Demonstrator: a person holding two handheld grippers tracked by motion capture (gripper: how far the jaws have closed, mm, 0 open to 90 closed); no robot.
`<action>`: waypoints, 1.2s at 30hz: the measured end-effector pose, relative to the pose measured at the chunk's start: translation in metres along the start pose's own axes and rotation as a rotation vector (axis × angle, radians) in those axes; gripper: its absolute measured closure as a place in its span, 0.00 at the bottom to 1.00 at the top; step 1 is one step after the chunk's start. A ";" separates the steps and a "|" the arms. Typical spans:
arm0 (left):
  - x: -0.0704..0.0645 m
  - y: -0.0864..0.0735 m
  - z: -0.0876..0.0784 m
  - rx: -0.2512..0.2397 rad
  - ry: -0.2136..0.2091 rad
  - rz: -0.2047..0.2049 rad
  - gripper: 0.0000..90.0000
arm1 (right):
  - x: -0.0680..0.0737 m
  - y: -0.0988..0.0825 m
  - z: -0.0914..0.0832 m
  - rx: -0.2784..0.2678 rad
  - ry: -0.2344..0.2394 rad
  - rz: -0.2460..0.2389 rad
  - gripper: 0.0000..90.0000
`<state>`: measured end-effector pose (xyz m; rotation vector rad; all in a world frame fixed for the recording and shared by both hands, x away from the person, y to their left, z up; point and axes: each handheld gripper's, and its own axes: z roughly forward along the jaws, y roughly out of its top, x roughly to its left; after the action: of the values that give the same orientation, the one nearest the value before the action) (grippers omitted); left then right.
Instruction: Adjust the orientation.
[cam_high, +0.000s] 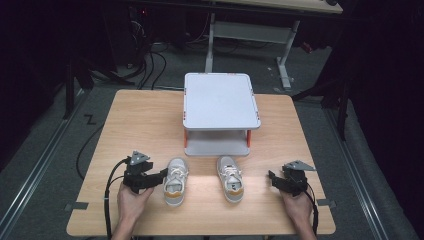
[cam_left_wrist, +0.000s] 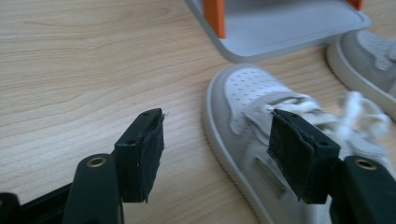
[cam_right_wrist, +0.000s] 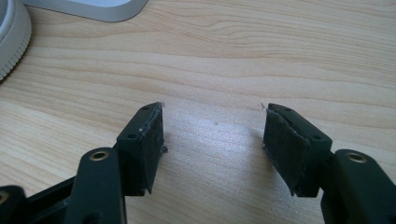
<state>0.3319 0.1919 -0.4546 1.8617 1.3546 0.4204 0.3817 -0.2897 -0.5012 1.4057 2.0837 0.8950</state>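
Observation:
Two small grey-white sneakers with tan soles stand side by side near the table's front, toes pointing away: the left shoe and the right shoe. My left gripper hovers at the left shoe's outer side, jaws open. In the left gripper view the left gripper straddles the edge of the left shoe without pressing on it. My right gripper rests to the right of the right shoe, apart from it. In the right gripper view the right gripper stands open over bare wood.
A white two-level stand with orange posts sits at the middle back of the wooden table, its lower shelf just behind the shoes. Dark floor, cables and desk legs lie beyond the far edge.

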 end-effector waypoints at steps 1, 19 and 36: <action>-0.002 0.000 -0.003 -0.001 -0.005 0.002 0.40 | 0.000 0.000 0.000 0.000 0.001 0.001 0.42; -0.033 -0.008 -0.004 0.137 0.022 0.102 0.53 | 0.000 0.000 0.000 0.002 0.002 0.001 0.42; -0.046 -0.012 -0.003 0.146 0.115 0.153 0.81 | 0.001 0.000 0.000 0.000 0.003 0.001 0.42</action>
<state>0.3047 0.1530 -0.4538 2.0978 1.3539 0.5257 0.3813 -0.2892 -0.5012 1.4064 2.0854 0.8972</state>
